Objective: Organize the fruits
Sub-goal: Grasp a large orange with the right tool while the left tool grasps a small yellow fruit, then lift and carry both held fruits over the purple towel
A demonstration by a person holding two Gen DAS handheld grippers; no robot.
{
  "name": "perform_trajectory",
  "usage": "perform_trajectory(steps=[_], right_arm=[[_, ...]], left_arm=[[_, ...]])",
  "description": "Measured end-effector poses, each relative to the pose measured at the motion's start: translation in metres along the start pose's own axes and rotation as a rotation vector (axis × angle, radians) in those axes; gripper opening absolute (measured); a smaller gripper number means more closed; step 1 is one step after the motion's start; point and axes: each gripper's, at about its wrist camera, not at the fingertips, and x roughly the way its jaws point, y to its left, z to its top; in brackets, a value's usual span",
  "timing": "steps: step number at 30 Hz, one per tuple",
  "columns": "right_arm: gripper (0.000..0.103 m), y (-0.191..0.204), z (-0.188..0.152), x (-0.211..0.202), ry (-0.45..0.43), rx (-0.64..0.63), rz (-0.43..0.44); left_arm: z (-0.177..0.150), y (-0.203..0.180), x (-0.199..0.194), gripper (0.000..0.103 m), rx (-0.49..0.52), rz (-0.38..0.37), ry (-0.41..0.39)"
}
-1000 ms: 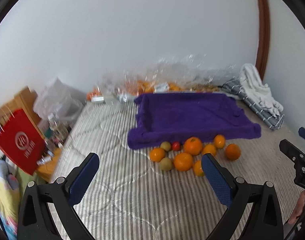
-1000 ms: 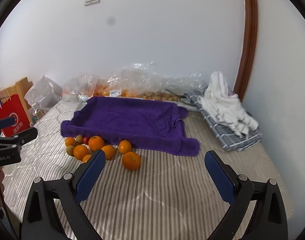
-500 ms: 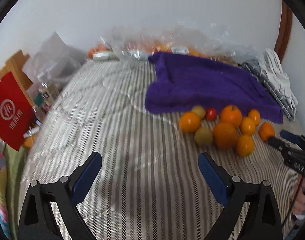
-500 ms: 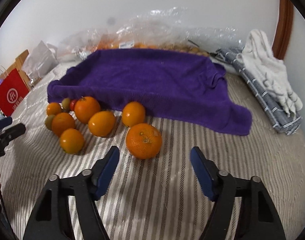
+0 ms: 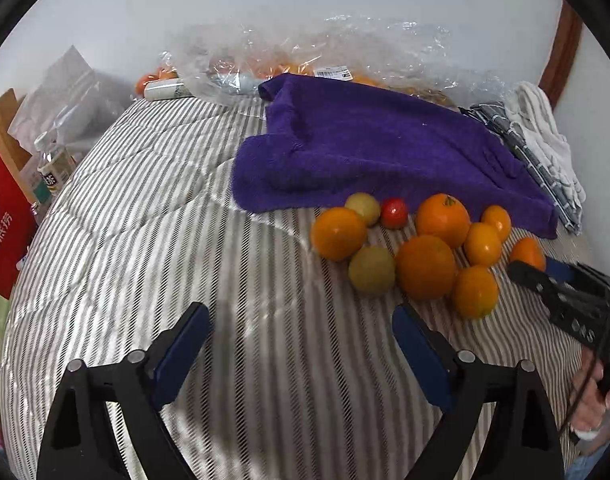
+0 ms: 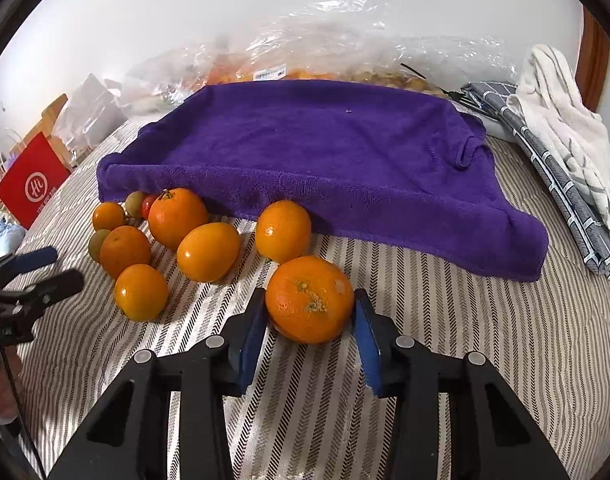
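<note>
The right gripper (image 6: pixel 310 320) is bracketing the nearest orange (image 6: pixel 309 299), jaws touching it; the left gripper (image 5: pixel 301 346), jaws apart, is idling at nine o'clock.

a cluster of round orange and green fruits (image 6: pixel 173 236) lies on the striped bed (image 6: pixel 445 340) just before the purple terry towel (image 6: pixel 325 148). one large orange mandarin (image 6: pixel 309 300) sits apart, nearest, between the right tongs (image 6: pixel 309 320). crinkled clear plastic bags (image 6: pixel 305 56) lie behind the towel.
</note>
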Motion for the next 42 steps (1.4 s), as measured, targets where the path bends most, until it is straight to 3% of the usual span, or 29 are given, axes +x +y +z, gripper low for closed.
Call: perform_trajectory(steps=[7, 10, 14, 17, 22, 35, 38, 42], right_arm=[[0.042, -0.009, -0.006, -0.007, -0.013, 0.026, -0.021], [0.042, -0.011, -0.006, -0.006, -0.015, 0.032, -0.026], [0.042, -0.011, -0.006, -0.006, -0.015, 0.031, -0.024], [0.042, -0.011, -0.006, -0.006, -0.017, 0.031, -0.026], [0.042, -0.010, -0.006, -0.007, -0.026, 0.026, -0.020], [0.042, -0.016, -0.008, -0.017, -0.068, 0.059, -0.014], [0.042, -0.015, -0.011, -0.022, -0.064, 0.050, -0.014], [0.041, -0.017, -0.011, -0.038, -0.054, 0.028, -0.010]], left_arm=[[0.009, -0.014, 0.007, 0.062, 0.022, -0.006, -0.024], [0.012, -0.019, 0.008, 0.048, 0.030, -0.054, -0.026], [0.016, -0.021, 0.012, 0.041, 0.023, -0.088, -0.035], [0.018, -0.020, 0.013, 0.026, 0.010, -0.148, -0.038], [0.016, -0.012, 0.011, 0.026, -0.019, -0.203, -0.063], [0.010, -0.011, -0.030, 0.026, -0.012, -0.208, -0.262], [0.010, -0.010, -0.035, 0.026, -0.014, -0.203, -0.272], [0.011, -0.001, -0.047, 0.026, -0.053, -0.162, -0.225]])
